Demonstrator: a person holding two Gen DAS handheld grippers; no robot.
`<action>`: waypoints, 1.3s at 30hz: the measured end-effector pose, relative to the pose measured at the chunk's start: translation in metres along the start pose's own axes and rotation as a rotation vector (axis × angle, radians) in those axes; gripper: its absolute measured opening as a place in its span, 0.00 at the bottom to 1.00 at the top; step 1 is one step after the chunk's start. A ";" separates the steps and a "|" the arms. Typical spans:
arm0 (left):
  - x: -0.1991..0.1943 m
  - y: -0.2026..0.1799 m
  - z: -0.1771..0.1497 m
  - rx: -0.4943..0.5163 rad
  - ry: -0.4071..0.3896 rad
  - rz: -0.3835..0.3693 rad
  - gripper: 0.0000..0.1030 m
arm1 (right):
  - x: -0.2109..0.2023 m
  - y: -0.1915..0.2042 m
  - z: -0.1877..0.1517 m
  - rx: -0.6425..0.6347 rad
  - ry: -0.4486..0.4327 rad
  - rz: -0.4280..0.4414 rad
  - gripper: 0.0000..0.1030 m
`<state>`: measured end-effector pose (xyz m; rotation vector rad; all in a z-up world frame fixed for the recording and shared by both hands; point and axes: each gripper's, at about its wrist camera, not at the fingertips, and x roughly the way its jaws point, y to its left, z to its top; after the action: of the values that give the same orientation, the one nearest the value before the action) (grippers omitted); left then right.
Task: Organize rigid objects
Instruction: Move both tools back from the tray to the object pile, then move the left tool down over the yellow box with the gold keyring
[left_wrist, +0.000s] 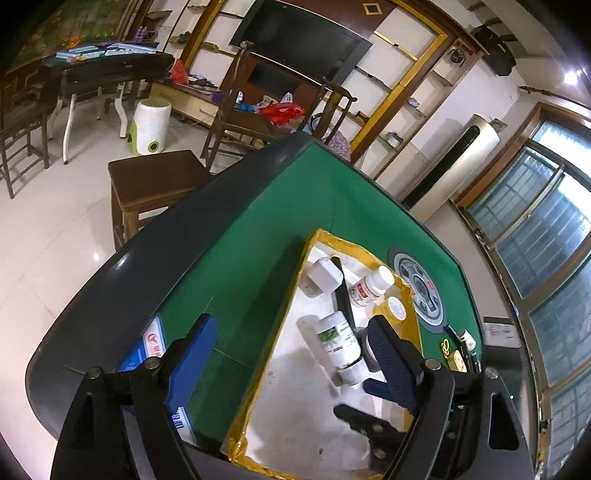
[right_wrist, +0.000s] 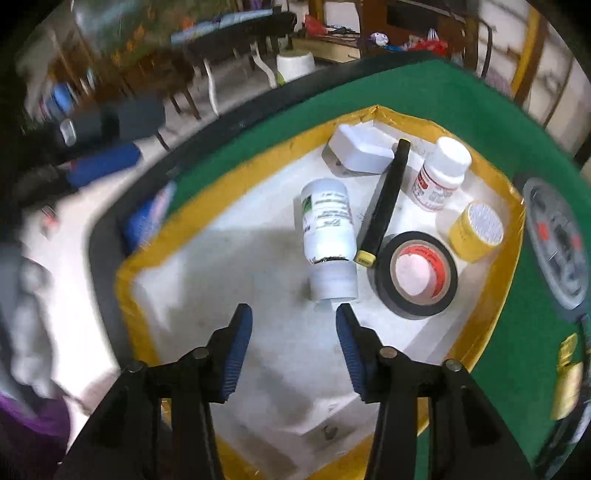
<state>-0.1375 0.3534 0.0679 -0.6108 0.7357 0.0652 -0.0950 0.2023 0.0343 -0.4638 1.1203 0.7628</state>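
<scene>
White foam makes up the tray (right_wrist: 258, 122), edged in yellow tape, which sits on the green table (right_wrist: 461, 110) and already holds most of what is being sorted. Inside it lie a white bottle (right_wrist: 327, 225) on its side, a black marker (right_wrist: 384, 199) slanting beside it, a roll of black tape (right_wrist: 415, 275) lying flat, a small yellow roll (right_wrist: 476, 230), a second white bottle with a red label (right_wrist: 439, 173) and a white plug (right_wrist: 360, 151) in the far corner.

So the larger part of the job looks done (six things are in the tray). What seems left lies outside it: a blue box (left_wrist: 147, 343) on the table edge just beside the tray's near wall, and a few small dark and yellowish items (left_wrist: 458, 350) past the round grey dial (left_wrist: 421, 288), too small to name.

The right gripper (right_wrist: 293, 332) hangs over the tray floor just short of the lying bottle's cap, its blue pads partly apart with nothing between them. The left gripper (left_wrist: 291, 354) stands wide, one finger (left_wrist: 192, 354) over the blue box and the other (left_wrist: 391, 358) over the tray, gripping nothing. The blue box would likely be the next thing to bring in.
</scene>
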 end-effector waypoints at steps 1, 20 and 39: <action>0.000 0.000 0.000 -0.001 0.001 0.001 0.84 | 0.004 0.003 0.003 -0.006 0.010 -0.018 0.31; -0.008 -0.107 -0.038 0.280 -0.015 -0.033 0.84 | -0.127 -0.089 -0.067 0.275 -0.469 -0.186 0.68; 0.056 -0.237 -0.119 0.494 0.247 -0.103 0.94 | -0.170 -0.310 -0.214 0.787 -0.616 -0.626 1.00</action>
<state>-0.1057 0.0841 0.0810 -0.1829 0.9183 -0.2858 -0.0367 -0.2018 0.0976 0.1074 0.5575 -0.1232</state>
